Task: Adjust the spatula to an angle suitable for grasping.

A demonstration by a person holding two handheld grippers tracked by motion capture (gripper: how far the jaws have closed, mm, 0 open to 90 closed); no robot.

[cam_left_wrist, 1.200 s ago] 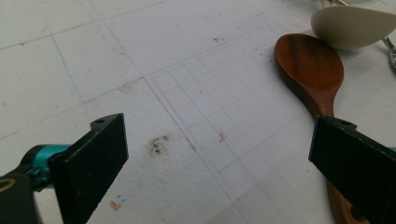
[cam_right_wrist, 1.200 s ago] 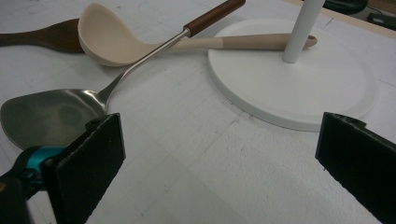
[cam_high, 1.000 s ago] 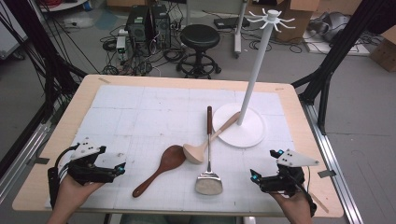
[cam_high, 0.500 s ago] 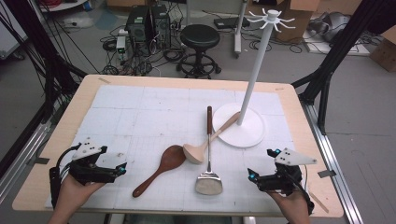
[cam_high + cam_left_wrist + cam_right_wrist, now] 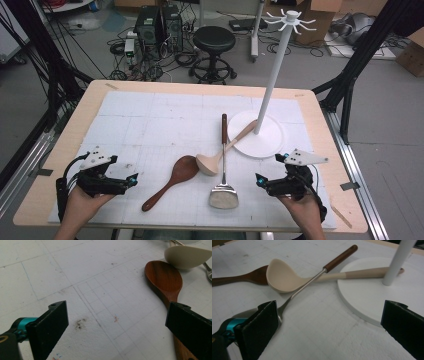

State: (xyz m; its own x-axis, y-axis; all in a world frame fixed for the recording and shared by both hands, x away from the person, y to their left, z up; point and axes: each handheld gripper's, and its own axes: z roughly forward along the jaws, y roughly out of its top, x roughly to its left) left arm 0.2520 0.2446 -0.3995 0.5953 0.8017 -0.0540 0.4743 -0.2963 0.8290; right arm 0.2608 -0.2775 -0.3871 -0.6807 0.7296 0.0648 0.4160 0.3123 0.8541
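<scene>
Three utensils lie mid-table on the white mat: a dark wooden spoon [image 5: 172, 181], a pale ladle [image 5: 215, 159] whose handle rests on the white stand's round base [image 5: 267, 145], and a metal spatula [image 5: 223, 192] with a brown handle crossing the ladle. My left gripper [image 5: 131, 180] is open near the front left, pointing at the wooden spoon [image 5: 165, 281], nothing between its jaws. My right gripper [image 5: 260, 181] is open at the front right, just right of the spatula blade. In the right gripper view the ladle [image 5: 284, 277] and spatula handle [image 5: 339, 257] lie ahead.
A tall white hook stand [image 5: 277, 65] rises from the round base at the back right of the mat. The wooden table edge [image 5: 350, 220] runs close to both hands. Beyond the table stand a black stool [image 5: 214, 42] and floor equipment.
My right gripper has shifted slightly left toward the spatula blade. The left gripper and the utensils have stayed in place.
</scene>
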